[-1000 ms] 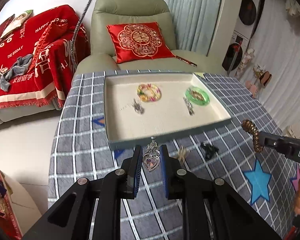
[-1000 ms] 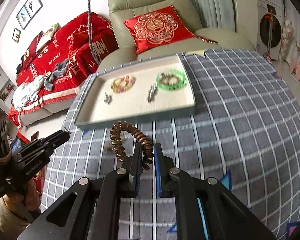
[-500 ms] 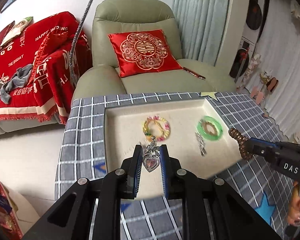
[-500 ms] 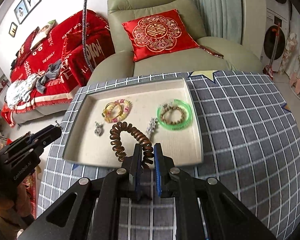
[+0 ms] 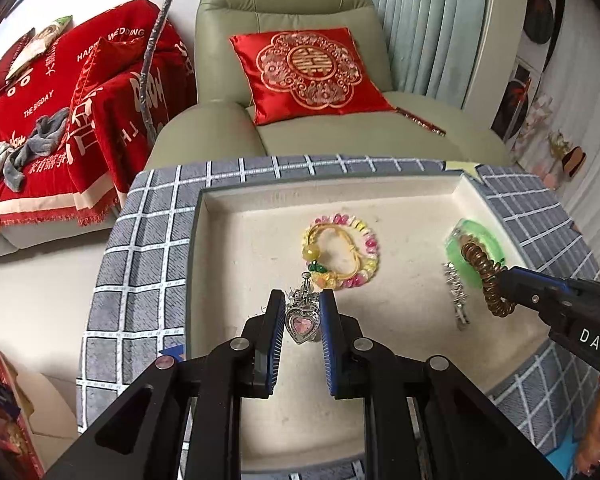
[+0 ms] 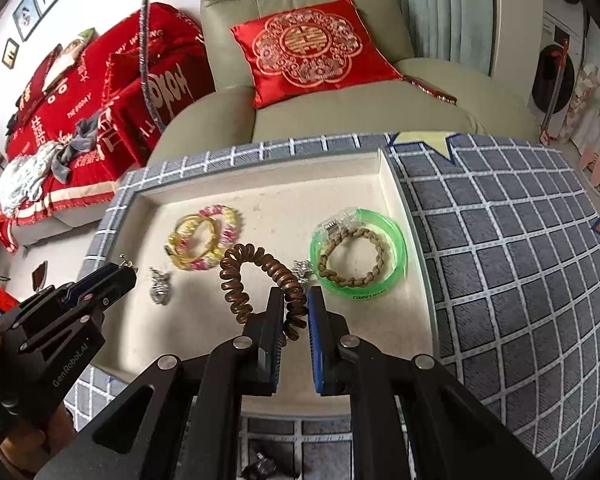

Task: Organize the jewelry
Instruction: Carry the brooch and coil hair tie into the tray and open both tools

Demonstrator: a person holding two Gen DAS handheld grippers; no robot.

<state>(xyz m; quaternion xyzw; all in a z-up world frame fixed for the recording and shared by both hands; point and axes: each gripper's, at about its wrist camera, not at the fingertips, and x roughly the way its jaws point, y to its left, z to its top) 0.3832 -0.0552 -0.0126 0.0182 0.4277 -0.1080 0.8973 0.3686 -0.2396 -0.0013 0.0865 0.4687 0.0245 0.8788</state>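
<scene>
Jewelry is what we carry in both tongs, over the cream tray (image 5: pixel 236 240) on the grey checked tablecloth (image 6: pixel 500 260). Our left gripper (image 5: pixel 302 322) is nearly closed, its blue pads clamped on a silver heart pendant (image 5: pixel 301 322) with a pink stone. Our right gripper (image 6: pixel 294 304) is pinched almost fully together on a brown spiral hair tie (image 6: pixel 256 276), whose coil arches up and left of the fingers. Just beyond the left tongs lies a yellow and pink beaded bracelet (image 5: pixel 342 258). Beyond the right tongs, to their right, a green bangle (image 6: pixel 358 256) rings a braided tan band (image 6: pixel 356 256); a small silver piece (image 6: pixel 160 286) lies to their left. Past the tray stands a green armchair (image 5: pixel 284 4) with a red embroidered cushion (image 5: pixel 310 72).
</scene>
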